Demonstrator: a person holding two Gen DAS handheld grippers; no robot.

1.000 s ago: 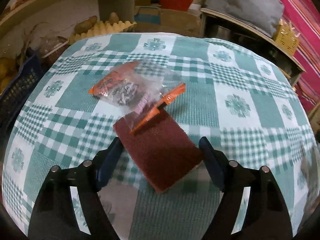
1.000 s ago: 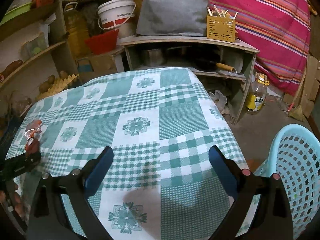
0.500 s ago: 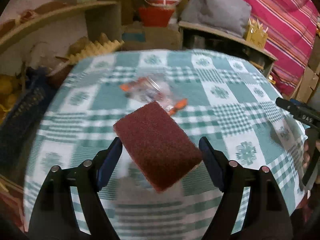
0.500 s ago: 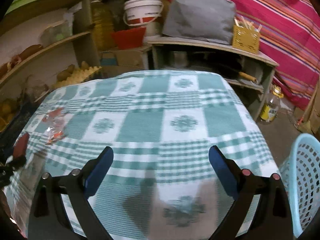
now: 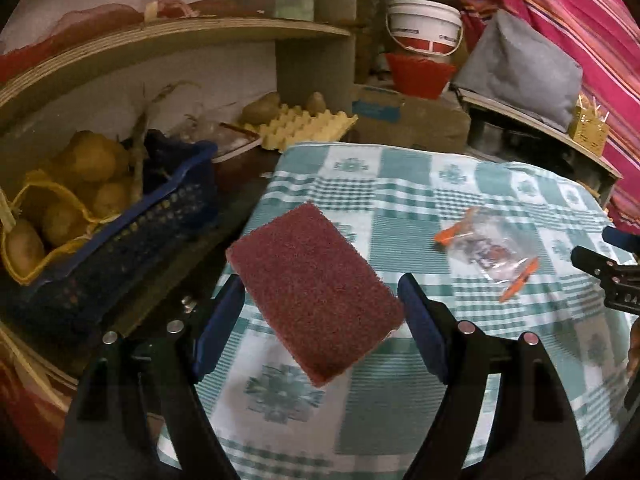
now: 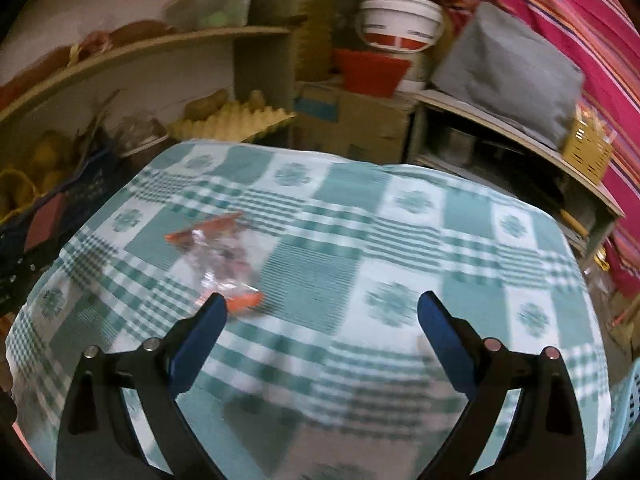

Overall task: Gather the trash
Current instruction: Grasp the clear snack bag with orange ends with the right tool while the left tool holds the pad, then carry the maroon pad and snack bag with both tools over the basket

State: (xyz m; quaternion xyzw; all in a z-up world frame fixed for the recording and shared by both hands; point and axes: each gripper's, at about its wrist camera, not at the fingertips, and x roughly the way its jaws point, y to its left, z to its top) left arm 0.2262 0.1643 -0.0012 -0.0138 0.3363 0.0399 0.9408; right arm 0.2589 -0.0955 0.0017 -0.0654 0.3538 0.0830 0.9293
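A maroon scouring pad [image 5: 316,296] hangs tilted above the left edge of the checked tablecloth [image 5: 440,184], and my left gripper [image 5: 320,284] is shut on it by its sides. A clear plastic wrapper [image 5: 486,250] with orange ends lies on the cloth to the pad's right. In the right wrist view the wrapper [image 6: 224,256] lies just ahead of my left fingertip [image 6: 214,310]. My right gripper [image 6: 322,304] stands open over the cloth with nothing between its fingers. The held pad [image 6: 44,220] shows at that view's left edge.
A blue crate of potatoes [image 5: 120,236] stands close beside the table's left edge, with an egg tray [image 5: 304,126] and shelves behind it. A light blue basket [image 6: 632,396] peeks in at the right, below the table. Shelving with a grey bundle [image 6: 508,68] stands behind.
My left gripper has lifted the pad off the wrapper and swung left toward the table's edge. My right gripper has swept left across the table, bringing the wrapper close to its fingers.
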